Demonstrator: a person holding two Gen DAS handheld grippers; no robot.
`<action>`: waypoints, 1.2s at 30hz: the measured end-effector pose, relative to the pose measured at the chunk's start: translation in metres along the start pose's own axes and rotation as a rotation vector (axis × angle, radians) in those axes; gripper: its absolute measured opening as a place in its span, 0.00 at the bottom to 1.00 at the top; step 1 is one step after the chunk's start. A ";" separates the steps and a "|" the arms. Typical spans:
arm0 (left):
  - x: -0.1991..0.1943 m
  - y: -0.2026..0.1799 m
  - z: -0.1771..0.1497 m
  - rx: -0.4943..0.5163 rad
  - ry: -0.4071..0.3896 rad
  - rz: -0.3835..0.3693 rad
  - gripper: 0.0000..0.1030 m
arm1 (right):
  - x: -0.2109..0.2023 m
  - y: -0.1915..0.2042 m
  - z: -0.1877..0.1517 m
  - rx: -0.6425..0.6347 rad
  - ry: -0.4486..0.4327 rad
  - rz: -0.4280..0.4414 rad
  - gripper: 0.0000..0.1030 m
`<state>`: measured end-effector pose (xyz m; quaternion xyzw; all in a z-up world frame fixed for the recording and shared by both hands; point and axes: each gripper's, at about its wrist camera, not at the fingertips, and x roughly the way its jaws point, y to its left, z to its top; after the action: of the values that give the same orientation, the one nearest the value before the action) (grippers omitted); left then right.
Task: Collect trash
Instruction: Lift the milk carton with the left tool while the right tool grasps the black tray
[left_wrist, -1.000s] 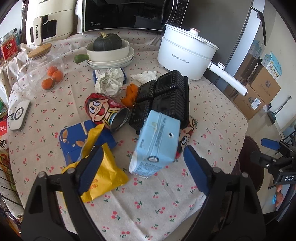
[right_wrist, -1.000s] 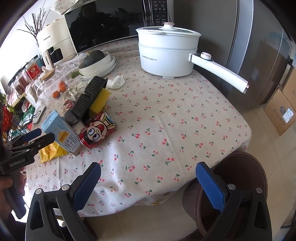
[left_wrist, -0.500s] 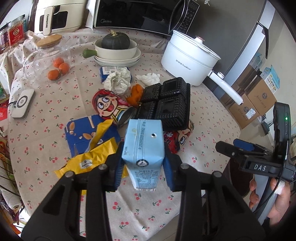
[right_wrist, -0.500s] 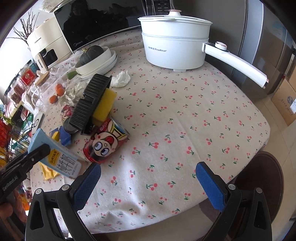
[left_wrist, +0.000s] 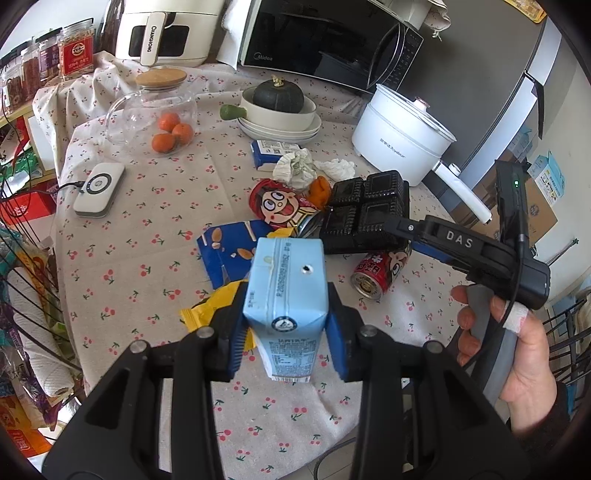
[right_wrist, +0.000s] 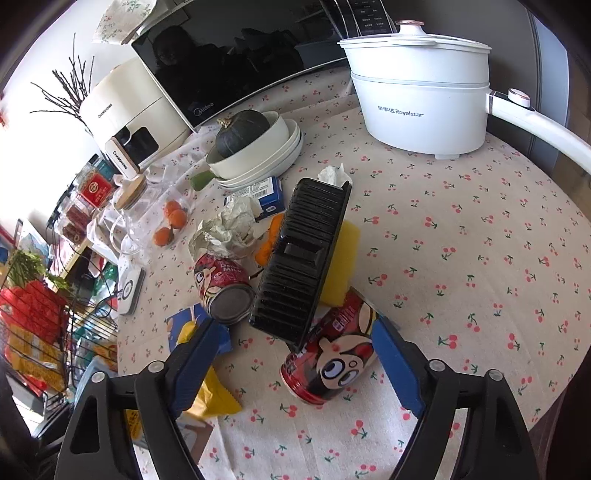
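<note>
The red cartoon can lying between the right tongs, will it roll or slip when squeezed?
The red can lies on its side, so it may roll. Its smooth round wall could slip between the closing right tongs. The black tray leans over it and may shift.

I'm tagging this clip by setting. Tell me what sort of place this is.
Most likely a home kitchen or dining corner. A microwave and an air fryer stand behind a round table with a cherry-print tablecloth, and a white electric cooking pot sits on it among snack litter.
</note>
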<state>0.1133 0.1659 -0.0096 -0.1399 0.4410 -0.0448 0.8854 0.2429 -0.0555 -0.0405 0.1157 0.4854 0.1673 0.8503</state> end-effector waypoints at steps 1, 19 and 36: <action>-0.001 0.002 0.000 0.000 -0.002 0.003 0.39 | 0.003 -0.001 0.001 0.010 -0.001 0.008 0.70; -0.006 -0.012 -0.001 0.008 -0.026 -0.019 0.39 | -0.069 0.009 0.010 -0.030 -0.137 0.288 0.29; 0.025 -0.117 -0.012 0.130 0.039 -0.175 0.38 | -0.185 -0.108 -0.022 -0.033 -0.213 0.121 0.29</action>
<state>0.1247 0.0466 -0.0021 -0.1192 0.4404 -0.1533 0.8766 0.1546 -0.2267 0.0550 0.1479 0.3816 0.2127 0.8873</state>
